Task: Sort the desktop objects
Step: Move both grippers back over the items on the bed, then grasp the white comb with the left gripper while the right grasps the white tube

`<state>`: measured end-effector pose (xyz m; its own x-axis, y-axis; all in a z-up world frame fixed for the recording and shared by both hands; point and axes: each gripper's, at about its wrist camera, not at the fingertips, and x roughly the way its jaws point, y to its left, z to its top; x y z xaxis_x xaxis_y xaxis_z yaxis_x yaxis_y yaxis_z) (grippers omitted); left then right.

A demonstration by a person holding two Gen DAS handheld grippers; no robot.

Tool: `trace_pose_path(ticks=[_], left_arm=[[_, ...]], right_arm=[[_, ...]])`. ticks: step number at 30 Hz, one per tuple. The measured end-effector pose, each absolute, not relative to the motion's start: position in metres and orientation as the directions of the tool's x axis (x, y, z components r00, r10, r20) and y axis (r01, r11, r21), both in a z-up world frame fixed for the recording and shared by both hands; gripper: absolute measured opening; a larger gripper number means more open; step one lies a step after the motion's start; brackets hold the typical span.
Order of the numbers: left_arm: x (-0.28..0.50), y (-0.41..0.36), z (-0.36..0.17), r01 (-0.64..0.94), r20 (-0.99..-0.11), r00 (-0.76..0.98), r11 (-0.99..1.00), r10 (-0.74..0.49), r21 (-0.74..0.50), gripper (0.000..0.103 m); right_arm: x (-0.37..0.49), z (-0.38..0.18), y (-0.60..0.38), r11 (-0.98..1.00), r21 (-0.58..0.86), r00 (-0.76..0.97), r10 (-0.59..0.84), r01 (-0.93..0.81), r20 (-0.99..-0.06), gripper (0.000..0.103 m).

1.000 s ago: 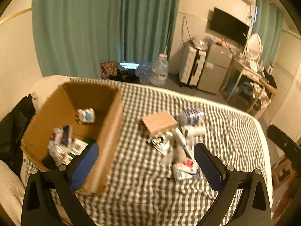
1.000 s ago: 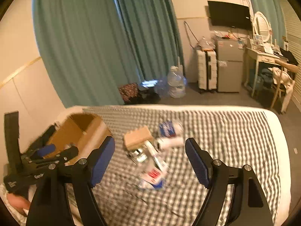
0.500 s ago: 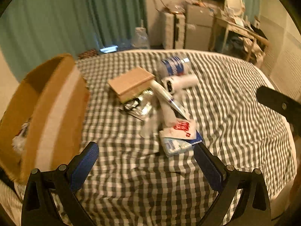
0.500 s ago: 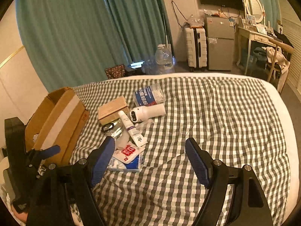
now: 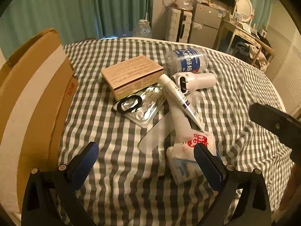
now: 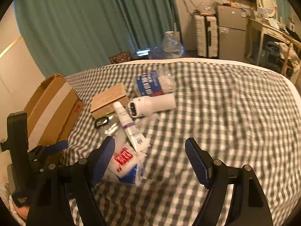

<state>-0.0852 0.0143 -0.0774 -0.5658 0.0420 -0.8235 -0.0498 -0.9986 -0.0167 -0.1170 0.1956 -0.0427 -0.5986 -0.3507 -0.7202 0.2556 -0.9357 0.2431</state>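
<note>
The cardboard box (image 5: 33, 101) stands left of the pile; its inside is hidden. The brown carton (image 5: 131, 75) lies right of it, then the tube (image 5: 176, 96) and bottle (image 5: 188, 60). Left gripper (image 5: 145, 157) and right gripper (image 6: 150, 148) gape wide, empty.

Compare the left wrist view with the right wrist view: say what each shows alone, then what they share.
Only the left wrist view shows the left gripper head-on, jaws open over the checked cloth.

Only the right wrist view shows the right gripper head-on, open and empty.

Both show the cardboard box, the tan flat box, the blue-labelled bottle, the white tube and the red-printed tissue pack.
</note>
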Motion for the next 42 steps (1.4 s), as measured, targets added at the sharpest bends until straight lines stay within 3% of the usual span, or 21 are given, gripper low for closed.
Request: trace_pose_path(ticks=[3, 13, 16, 17, 18, 25, 34, 42], left_arm=[[-0.088, 0.017, -0.084, -0.061, -0.826, -0.563, -0.998, 0.025, 0.011, 0.103], [-0.104, -0.014, -0.103, 0.070, -0.841, -0.540, -0.994, 0.029, -0.079, 0.103], [-0.108, -0.019, -0.109, 0.088, -0.839, -0.543, -0.991, 0.034, -0.097, 0.103], [-0.109, -0.018, -0.110, 0.087, -0.838, -0.544, -0.991, 0.036, -0.099, 0.103], [-0.109, -0.018, -0.111, 0.084, -0.837, -0.546, -0.991, 0.039, -0.101, 0.103], [-0.121, -0.006, -0.113, 0.033, -0.831, -0.548, -0.991, 0.091, -0.130, 0.103], [-0.147, 0.018, -0.115, -0.003, -0.821, -0.539, -0.975, 0.188, -0.222, 0.103], [-0.158, 0.041, -0.105, -0.048, -0.836, -0.531, -0.990, 0.136, -0.131, 0.103]], right_arm=[[-0.135, -0.050, 0.181, -0.921, 0.248, -0.590, -0.384, 0.302, -0.710, 0.076], [-0.188, -0.100, 0.127, -0.881, 0.275, -0.485, -0.447, 0.385, -0.752, 0.063], [-0.194, -0.109, 0.121, -0.877, 0.282, -0.463, -0.451, 0.389, -0.763, 0.046], [-0.195, -0.111, 0.120, -0.873, 0.287, -0.449, -0.456, 0.395, -0.768, 0.033], [-0.195, -0.113, 0.120, -0.868, 0.295, -0.441, -0.464, 0.400, -0.768, 0.030], [-0.181, -0.095, 0.147, -0.869, 0.312, -0.464, -0.474, 0.383, -0.748, 0.023], [-0.179, -0.084, 0.198, -0.929, 0.253, -0.517, -0.361, 0.269, -0.776, 0.010], [-0.177, -0.100, 0.227, -0.935, 0.279, -0.460, -0.352, 0.220, -0.815, 0.010]])
